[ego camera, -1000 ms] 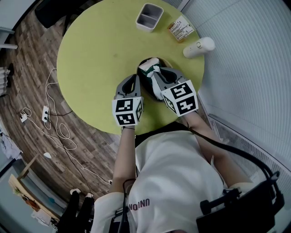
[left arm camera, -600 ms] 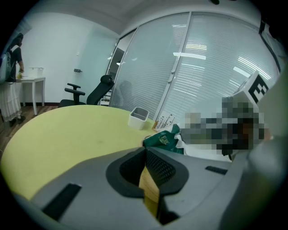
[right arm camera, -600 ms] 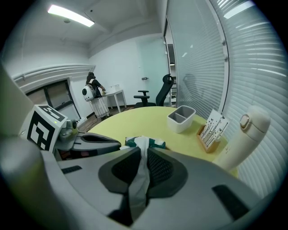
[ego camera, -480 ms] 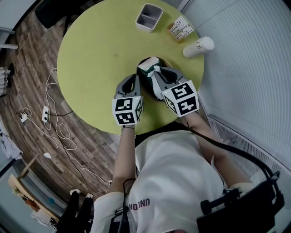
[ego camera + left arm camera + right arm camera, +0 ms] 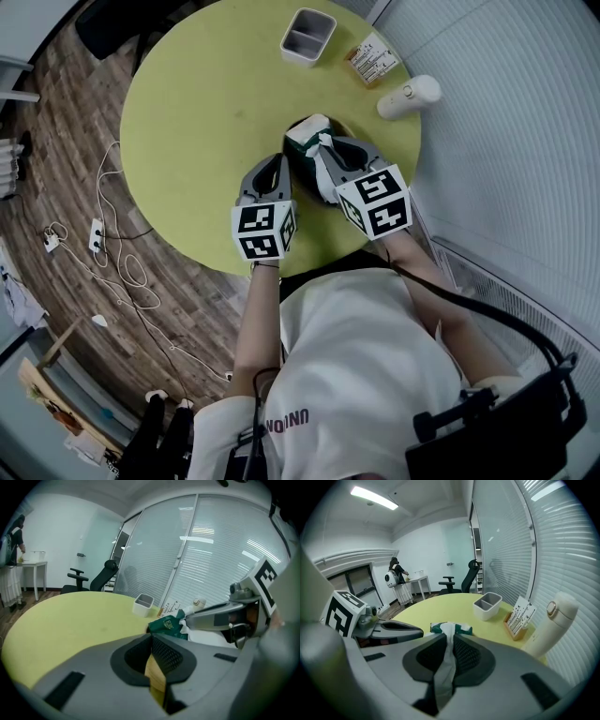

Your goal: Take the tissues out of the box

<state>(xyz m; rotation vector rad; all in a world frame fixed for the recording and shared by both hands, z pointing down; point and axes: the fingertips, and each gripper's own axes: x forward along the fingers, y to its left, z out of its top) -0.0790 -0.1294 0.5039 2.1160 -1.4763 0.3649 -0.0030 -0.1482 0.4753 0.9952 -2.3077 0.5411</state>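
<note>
A dark green tissue pack [image 5: 300, 157] lies on the round yellow-green table [image 5: 197, 103], near its front edge. My right gripper [image 5: 324, 142] reaches over the pack and is shut on a white tissue [image 5: 446, 663]. The tissue runs as a thin strip from between the pads up to the pack's [image 5: 464, 629] opening. Just left of the pack, my left gripper [image 5: 274, 163] hovers with its jaws shut and nothing between them. The left gripper view shows the pack [image 5: 167, 624] ahead, with the right gripper's fingers [image 5: 206, 616] over it.
At the table's far side stand a white two-compartment bin [image 5: 307, 36], a small card holder [image 5: 372, 60] and a white bottle [image 5: 409, 97]. Cables [image 5: 112, 262] lie on the wooden floor at the left. A blinded glass wall runs along the right.
</note>
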